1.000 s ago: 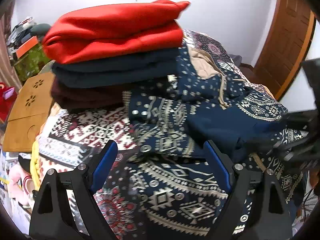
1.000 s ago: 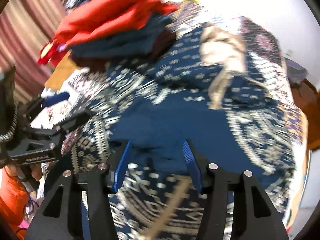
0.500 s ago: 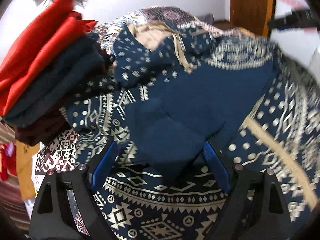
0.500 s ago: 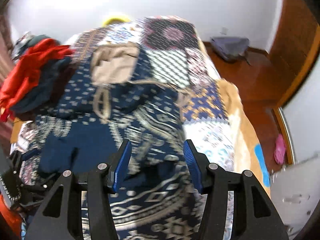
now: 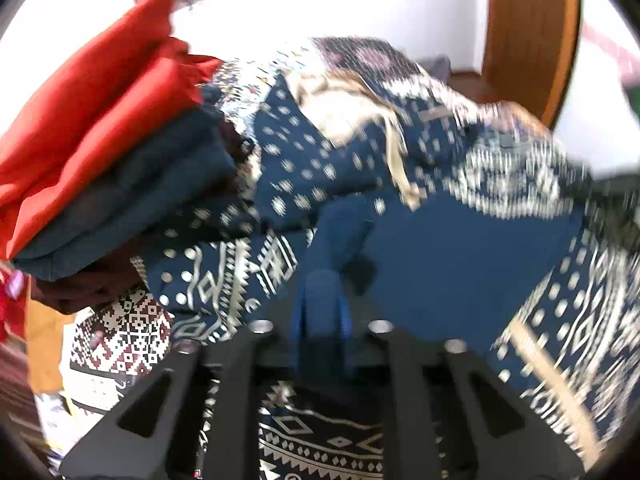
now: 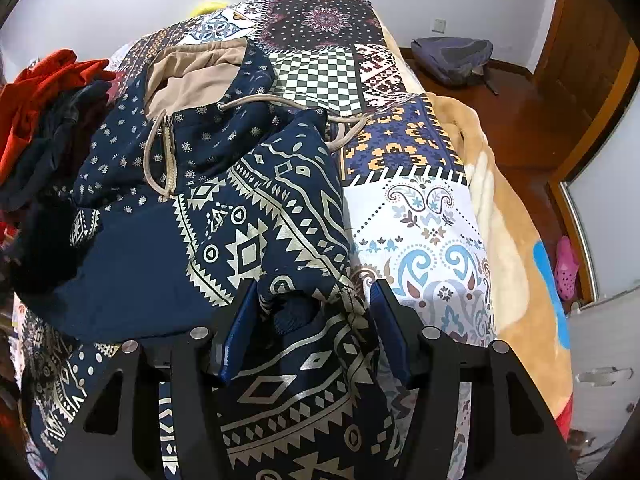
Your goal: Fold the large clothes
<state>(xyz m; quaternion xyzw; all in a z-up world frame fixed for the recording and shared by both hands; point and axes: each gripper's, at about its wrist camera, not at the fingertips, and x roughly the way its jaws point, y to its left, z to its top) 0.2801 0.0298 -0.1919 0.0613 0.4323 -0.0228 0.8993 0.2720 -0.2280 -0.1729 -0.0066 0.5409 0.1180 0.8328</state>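
A navy hooded jacket with white geometric print and a beige hood lining (image 6: 248, 216) lies crumpled on the bed; it also shows in the left wrist view (image 5: 440, 240). My left gripper (image 5: 322, 304) is shut on a plain navy sleeve or cuff of the jacket. My right gripper (image 6: 316, 320) is open, its blue fingers on either side of a bunched patterned fold of the jacket near its right edge, with the cloth between them.
A stack of folded clothes, red on top of dark blue and maroon (image 5: 100, 128), sits at the left on the bed. The patchwork bedspread (image 6: 416, 224) and a tan blanket (image 6: 516, 240) lie to the right. A grey backpack (image 6: 452, 60) is on the wooden floor.
My left gripper has closed on the navy sleeve. My right gripper has swung from the jacket's middle to its right edge and now straddles a fold.
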